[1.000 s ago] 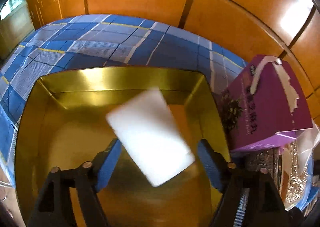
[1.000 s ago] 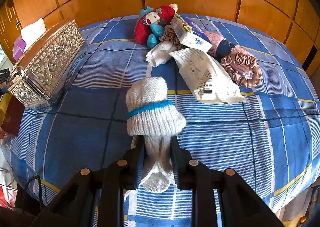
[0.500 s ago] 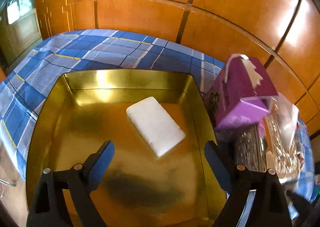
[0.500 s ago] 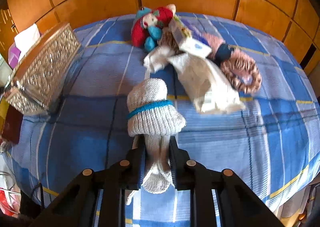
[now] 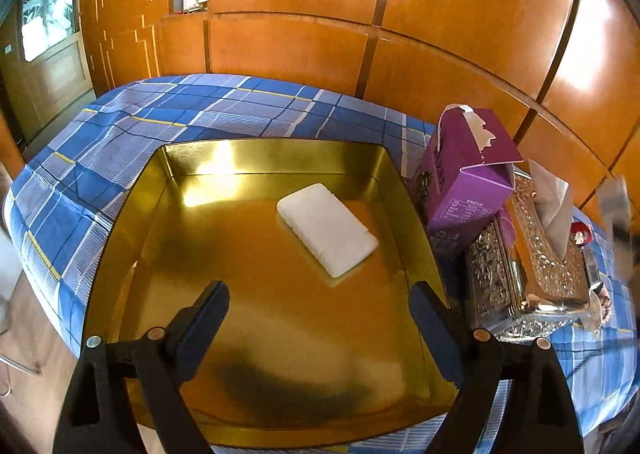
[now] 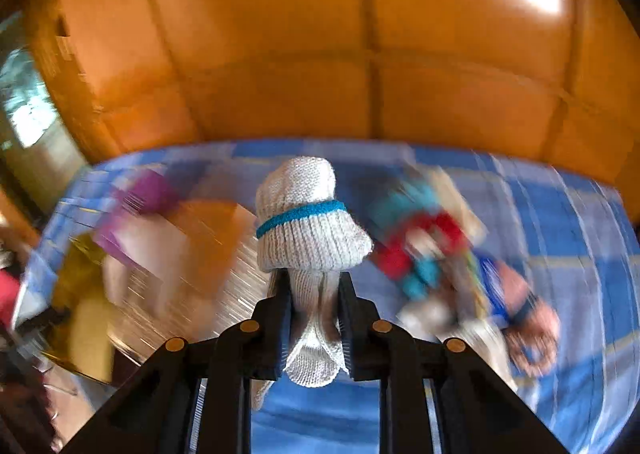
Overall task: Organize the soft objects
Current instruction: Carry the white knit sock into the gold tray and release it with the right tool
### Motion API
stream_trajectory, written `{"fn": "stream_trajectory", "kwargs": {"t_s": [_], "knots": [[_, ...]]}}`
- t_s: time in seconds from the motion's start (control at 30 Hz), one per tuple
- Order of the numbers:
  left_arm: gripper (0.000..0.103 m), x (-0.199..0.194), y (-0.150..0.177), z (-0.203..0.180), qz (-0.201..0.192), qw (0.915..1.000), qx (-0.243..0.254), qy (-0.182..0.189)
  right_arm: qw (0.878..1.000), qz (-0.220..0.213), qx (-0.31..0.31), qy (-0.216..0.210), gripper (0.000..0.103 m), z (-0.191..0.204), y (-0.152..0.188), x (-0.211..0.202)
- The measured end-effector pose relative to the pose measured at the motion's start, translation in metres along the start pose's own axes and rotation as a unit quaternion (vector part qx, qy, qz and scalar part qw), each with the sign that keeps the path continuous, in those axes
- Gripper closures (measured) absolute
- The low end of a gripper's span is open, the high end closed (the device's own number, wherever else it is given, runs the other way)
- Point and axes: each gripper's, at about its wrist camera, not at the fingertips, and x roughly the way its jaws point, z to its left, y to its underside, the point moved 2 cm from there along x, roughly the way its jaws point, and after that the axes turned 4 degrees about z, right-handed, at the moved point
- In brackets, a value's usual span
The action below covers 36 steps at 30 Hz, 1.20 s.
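A white soft pad (image 5: 327, 229) lies flat inside the gold metal tray (image 5: 276, 152) on the blue plaid bed. My left gripper (image 5: 319, 308) hangs open above the tray's near half, with nothing between its fingers. In the right wrist view my right gripper (image 6: 313, 300) is shut on a white knitted sock with a teal band (image 6: 304, 226), lifted above the bed. A blurred pile of soft things (image 6: 436, 250), among them a red and teal plush toy, lies to the right beyond it.
A purple tissue box (image 5: 466, 170) and an ornate silver tissue holder (image 5: 528, 274) stand right of the tray. Wooden wall panels (image 5: 400, 14) rise behind the bed. The bed's left edge drops to the floor (image 5: 16, 334). The right wrist view is motion blurred.
The white pad left my left gripper and came to rest in the tray; that gripper drew back and up. My right gripper rose and swung left with the sock.
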Motion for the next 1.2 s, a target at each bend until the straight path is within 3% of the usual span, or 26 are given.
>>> {"fn": "stream_trajectory", "kwargs": {"t_s": [0.13, 0.23, 0.37, 0.5, 0.67, 0.9, 1.2], "knots": [[0.011, -0.007, 0.004, 0.003, -0.007, 0.9999, -0.005, -0.008, 0.995, -0.002, -0.057, -0.081, 0.084, 0.073, -0.037, -0.003], [0.011, -0.015, 0.006, 0.007, -0.016, 0.9998, -0.011, -0.012, 0.987, 0.008, -0.085, -0.137, 0.083, 0.123, -0.043, -0.003], [0.011, -0.024, 0.008, 0.010, -0.027, 0.9995, -0.011, -0.015, 0.976, 0.039, -0.103, -0.190, 0.083, 0.170, -0.036, 0.006], [0.011, -0.033, 0.010, 0.017, -0.043, 0.9986, -0.017, -0.026, 0.967, 0.065, -0.128, -0.209, 0.083, 0.200, -0.016, 0.017], [0.011, -0.042, 0.011, 0.029, -0.057, 0.9973, -0.027, -0.037, 0.961, 0.102, -0.155, -0.206, 0.083, 0.222, 0.017, 0.037], [0.011, -0.042, 0.015, 0.049, -0.059, 0.9959, -0.049, -0.049, 0.962, 0.141, -0.160, -0.171, 0.083, 0.248, 0.039, 0.081], [0.011, -0.041, 0.015, 0.061, -0.067, 0.9939, -0.064, -0.060, 0.965, 0.152, -0.179, -0.114, 0.078, 0.265, 0.052, 0.111]]}}
